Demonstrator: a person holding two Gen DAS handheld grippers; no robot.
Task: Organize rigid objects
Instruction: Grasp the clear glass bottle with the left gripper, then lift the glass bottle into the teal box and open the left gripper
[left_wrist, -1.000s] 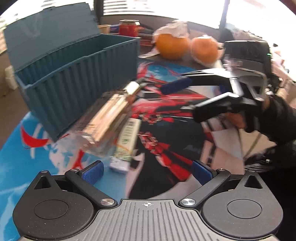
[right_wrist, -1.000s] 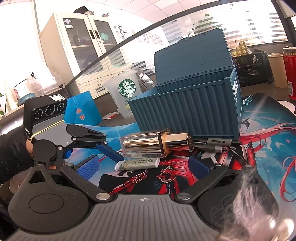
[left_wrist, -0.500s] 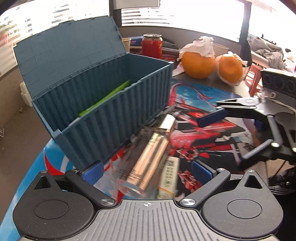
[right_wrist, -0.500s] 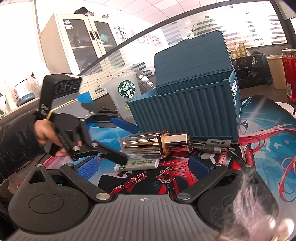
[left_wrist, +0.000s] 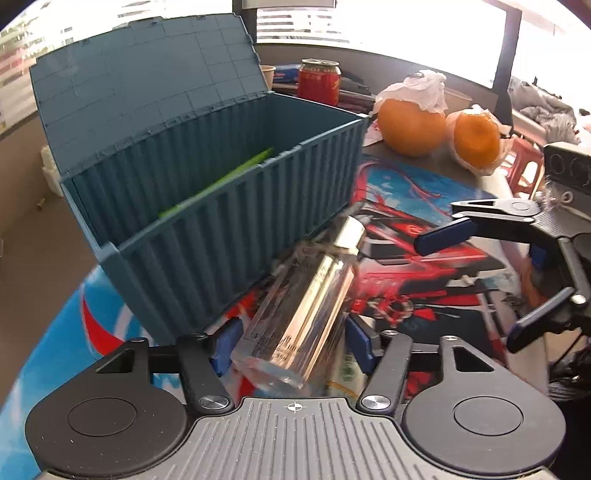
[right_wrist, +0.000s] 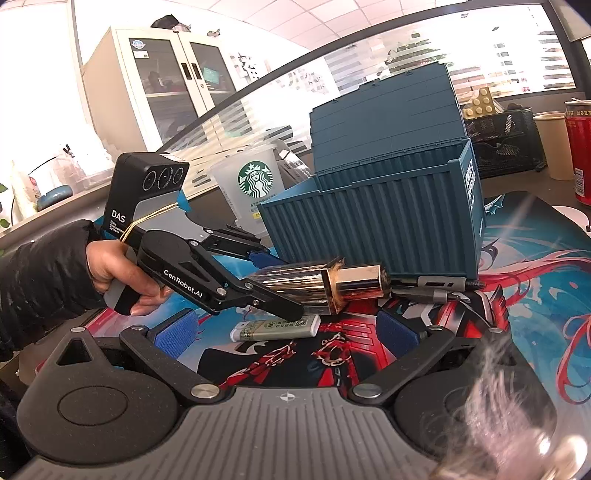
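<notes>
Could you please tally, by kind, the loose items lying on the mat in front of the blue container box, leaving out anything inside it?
Clear bottle with a gold cap: 1
White lighter with a green label: 1
Grey pens: 2
Total: 4
The left gripper is closing around the bottle.
</notes>
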